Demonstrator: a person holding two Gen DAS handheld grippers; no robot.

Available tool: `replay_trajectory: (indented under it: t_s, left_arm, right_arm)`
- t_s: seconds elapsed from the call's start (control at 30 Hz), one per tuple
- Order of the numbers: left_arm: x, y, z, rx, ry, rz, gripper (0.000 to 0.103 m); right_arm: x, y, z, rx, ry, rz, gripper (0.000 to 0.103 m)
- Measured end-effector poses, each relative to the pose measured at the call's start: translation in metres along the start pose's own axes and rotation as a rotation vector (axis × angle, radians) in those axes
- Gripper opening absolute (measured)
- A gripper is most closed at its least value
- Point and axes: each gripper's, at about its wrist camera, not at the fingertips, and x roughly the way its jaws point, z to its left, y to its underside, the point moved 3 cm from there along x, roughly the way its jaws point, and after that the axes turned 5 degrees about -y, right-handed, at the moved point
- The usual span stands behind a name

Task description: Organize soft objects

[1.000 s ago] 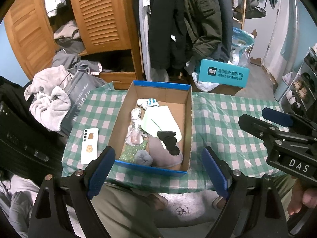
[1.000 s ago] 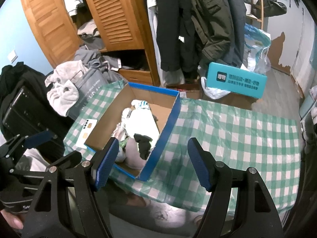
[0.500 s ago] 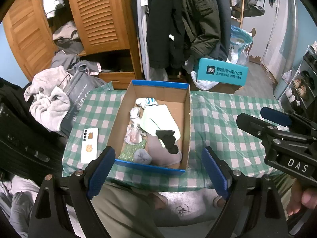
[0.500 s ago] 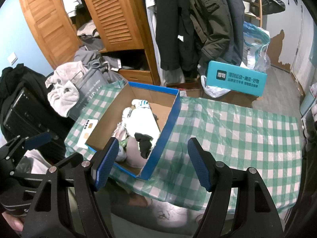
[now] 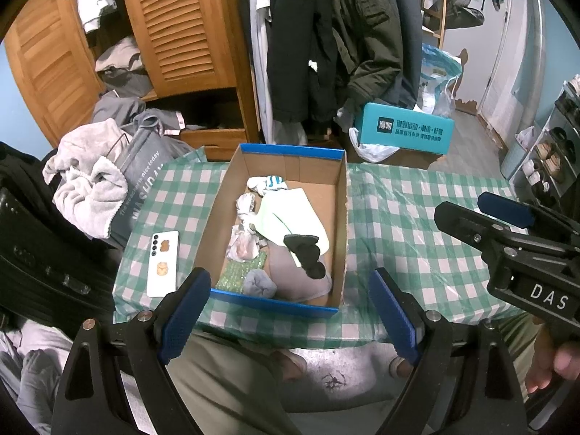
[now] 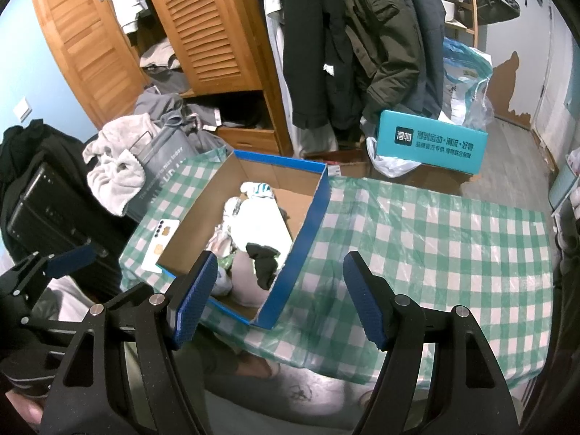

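Note:
An open cardboard box with a blue rim (image 5: 290, 152) (image 6: 308, 214) sits on a green checked tablecloth (image 5: 398, 224) (image 6: 435, 239). Inside lie soft items: a white cloth (image 5: 286, 214) (image 6: 257, 224), a black sock (image 5: 306, 250) (image 6: 264, 257), a grey-pink garment (image 5: 290, 275), a blue-grey bundle (image 5: 259, 284), a striped sock (image 5: 270, 183). My left gripper (image 5: 290, 313) hangs open above the box's near edge, holding nothing. My right gripper (image 6: 279, 295) stands open over the box's near right corner, also holding nothing; it shows at the right of the left wrist view (image 5: 507, 239).
A white phone (image 5: 163, 262) lies on the cloth left of the box. A grey bag with a towel (image 5: 90, 181) stands at the table's left. Behind are a wooden wardrobe (image 5: 174, 36), hanging coats (image 5: 326, 36) and a teal box (image 5: 404, 132). The person's legs sit below the table edge.

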Motion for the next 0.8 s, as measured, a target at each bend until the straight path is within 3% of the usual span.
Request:
replay_trajectory:
  t_s: [0.8]
  left_arm:
    - [-0.001,-0.0028,-0.009,0.023,0.009,-0.011,0.09]
  right_arm:
    - [-0.0016,0.0004,-0.0057,0.0,-0.005,-0.001,0.072]
